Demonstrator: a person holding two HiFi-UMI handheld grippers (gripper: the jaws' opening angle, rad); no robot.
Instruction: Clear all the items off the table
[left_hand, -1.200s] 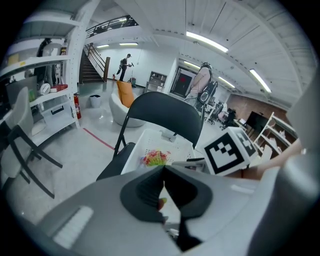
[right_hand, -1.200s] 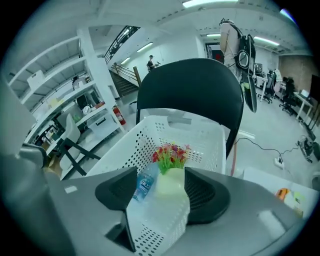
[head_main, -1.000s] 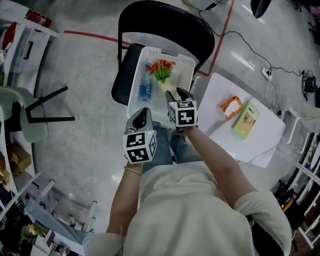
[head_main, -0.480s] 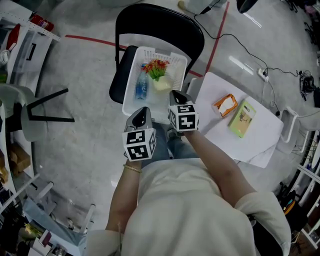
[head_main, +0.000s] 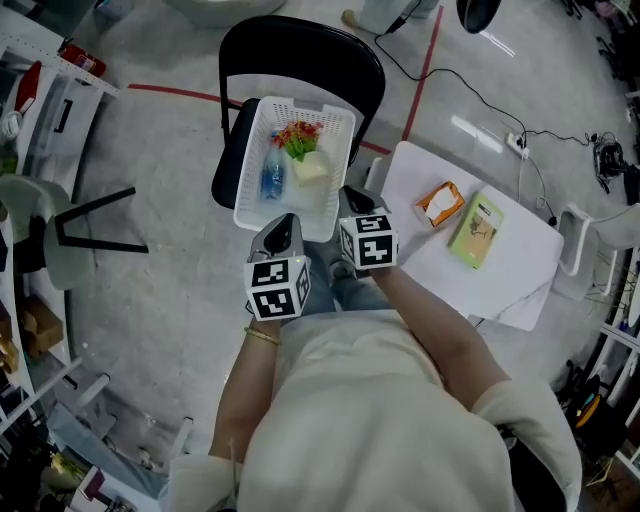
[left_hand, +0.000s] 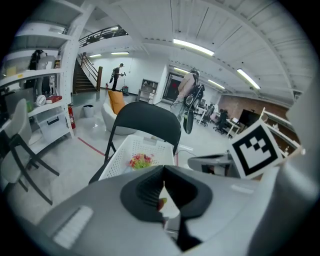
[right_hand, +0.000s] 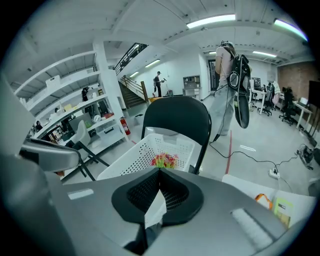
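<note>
**Head view.** Pictured from above at frame centre: left gripper (head_main: 283, 222) and right gripper (head_main: 352, 195) side by side, each topped by a black-and-white marker cube. Both with jaws pressed together and nothing held. Just above them, white basket (head_main: 247, 175) on the seat of black chair (head_main: 300, 50), upper centre. Inside the basket: 1 bottle (head_main: 271, 175), a bunch of red-and-green flowers (head_main: 297, 138) and a pale yellow block (head_main: 311, 168). At right of frame, white table (head_main: 500, 280) with 2 items lying just beside each other, orange packet (head_main: 438, 203) and green box (head_main: 474, 232).

**Left gripper view.** Jaws closed to a thin seam at lower centre, gripping nothing. Beyond them, basket and flowers on the chair at centre. Marker cube of the right gripper at right edge.

**Right gripper view.** Jaws likewise shut tight at lower centre, empty. Basket with flowers straight ahead on the chair. Table corner at lower right, orange packet and green box on it.
</note>
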